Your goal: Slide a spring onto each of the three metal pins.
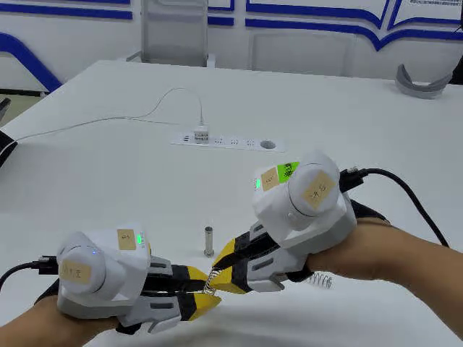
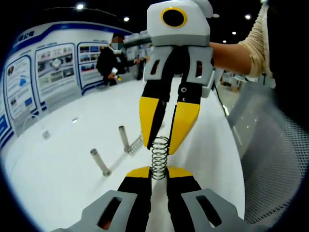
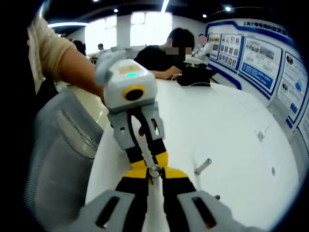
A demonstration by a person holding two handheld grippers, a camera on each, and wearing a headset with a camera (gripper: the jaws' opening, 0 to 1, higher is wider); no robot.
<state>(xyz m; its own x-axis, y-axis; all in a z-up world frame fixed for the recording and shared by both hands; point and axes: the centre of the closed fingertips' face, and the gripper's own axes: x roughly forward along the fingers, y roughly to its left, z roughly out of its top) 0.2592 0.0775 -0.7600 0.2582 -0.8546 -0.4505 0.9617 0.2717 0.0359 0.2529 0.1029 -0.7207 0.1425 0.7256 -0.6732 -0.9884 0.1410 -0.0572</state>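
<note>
left tool (image 2: 158,173) clamped on spring (image 2: 159,157) | right tool (image 2: 162,145) clamped on far end | axis tool-to-tool

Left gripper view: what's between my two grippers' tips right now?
A spring spans the gap, one end at the left gripper tips, the other at the right gripper tips. The head view shows it too.

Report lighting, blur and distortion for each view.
Head view: even light, no glare on the table, the pin sharp. Left gripper view: fisheye bends the posters, ceiling lamps glare, the spring is crisp. Right gripper view: windows blow out, the left hand-held gripper looks soft.
</note>
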